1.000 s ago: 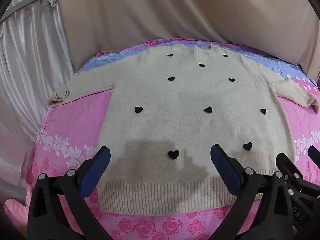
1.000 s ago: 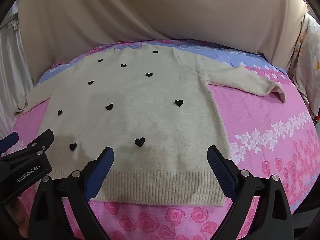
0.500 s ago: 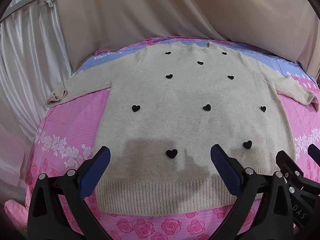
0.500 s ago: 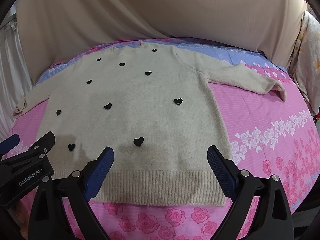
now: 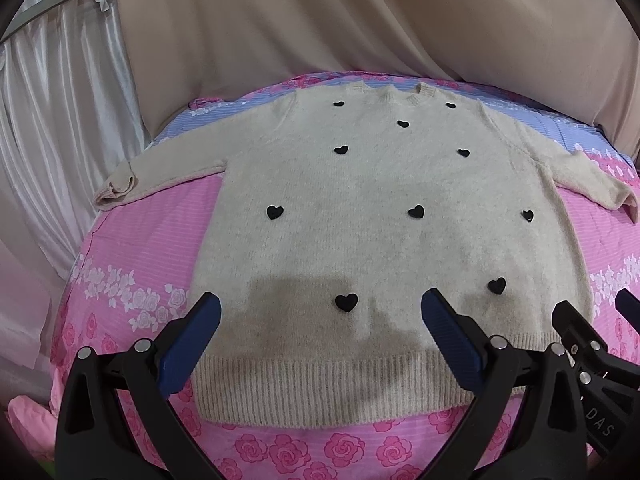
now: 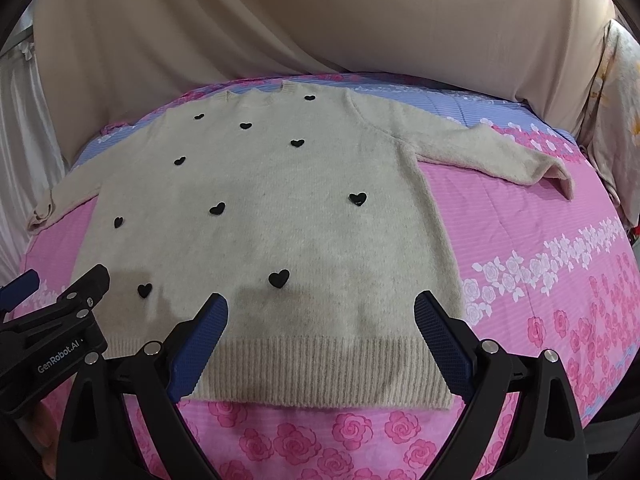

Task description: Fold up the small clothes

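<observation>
A cream knit sweater [image 5: 380, 208] with small black hearts lies flat and face up on a pink rose-print bedsheet [image 5: 152, 240], both sleeves spread out; it also shows in the right wrist view [image 6: 280, 208]. My left gripper [image 5: 320, 312] is open and empty, hovering above the sweater's hem at its left half. My right gripper [image 6: 320, 312] is open and empty, hovering above the hem at its right half. Each gripper shows at the edge of the other's view.
A beige cloth-covered backrest [image 5: 360, 20] rises behind the bed. White curtains [image 5: 52, 100] hang at the left. A floral cloth [image 6: 616, 120] hangs at the right edge. The sheet turns blue [image 6: 460, 104] near the collar.
Both grippers have shifted slightly, so the sweater sits a little further left and higher in each view. The sweater has not moved and both grippers stay open.
</observation>
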A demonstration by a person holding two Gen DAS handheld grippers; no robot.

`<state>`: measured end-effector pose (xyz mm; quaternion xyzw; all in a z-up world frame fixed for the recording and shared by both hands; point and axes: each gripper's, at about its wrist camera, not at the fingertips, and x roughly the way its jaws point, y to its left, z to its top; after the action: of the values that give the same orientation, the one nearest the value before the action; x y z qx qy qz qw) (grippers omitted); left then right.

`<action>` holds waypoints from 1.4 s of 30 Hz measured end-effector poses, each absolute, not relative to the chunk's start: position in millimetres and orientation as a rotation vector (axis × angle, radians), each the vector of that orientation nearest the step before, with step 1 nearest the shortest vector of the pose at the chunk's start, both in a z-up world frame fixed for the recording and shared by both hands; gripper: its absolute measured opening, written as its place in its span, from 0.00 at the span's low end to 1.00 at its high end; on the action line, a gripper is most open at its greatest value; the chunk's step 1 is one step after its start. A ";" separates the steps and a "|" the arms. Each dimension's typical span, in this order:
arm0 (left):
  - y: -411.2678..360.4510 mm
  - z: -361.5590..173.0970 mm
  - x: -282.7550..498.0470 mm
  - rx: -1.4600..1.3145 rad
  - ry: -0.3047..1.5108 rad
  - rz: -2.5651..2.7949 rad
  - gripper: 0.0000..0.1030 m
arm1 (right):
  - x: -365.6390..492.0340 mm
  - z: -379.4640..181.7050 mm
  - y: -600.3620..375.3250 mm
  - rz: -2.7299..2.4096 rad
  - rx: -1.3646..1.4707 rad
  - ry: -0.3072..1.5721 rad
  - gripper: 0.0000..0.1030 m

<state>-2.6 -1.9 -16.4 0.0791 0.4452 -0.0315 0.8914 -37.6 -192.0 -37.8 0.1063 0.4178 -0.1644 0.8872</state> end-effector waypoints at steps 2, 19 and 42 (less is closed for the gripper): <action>-2.1 -16.1 -3.0 0.164 0.924 -0.069 0.95 | -38.1 -37.4 -192.1 -0.342 0.224 0.869 0.90; -5.1 -16.1 -2.8 0.173 0.922 -0.069 0.95 | -38.9 -36.7 -194.2 -0.340 0.230 0.876 0.90; -2.2 -21.2 1.1 0.173 0.933 -0.059 0.95 | -29.4 -42.4 -189.7 -0.328 0.230 0.891 0.90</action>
<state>1.1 -2.2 -21.2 0.0831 0.4491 -0.0285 0.8891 -29.4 -189.7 -42.4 0.1103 0.4278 -0.1576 0.8832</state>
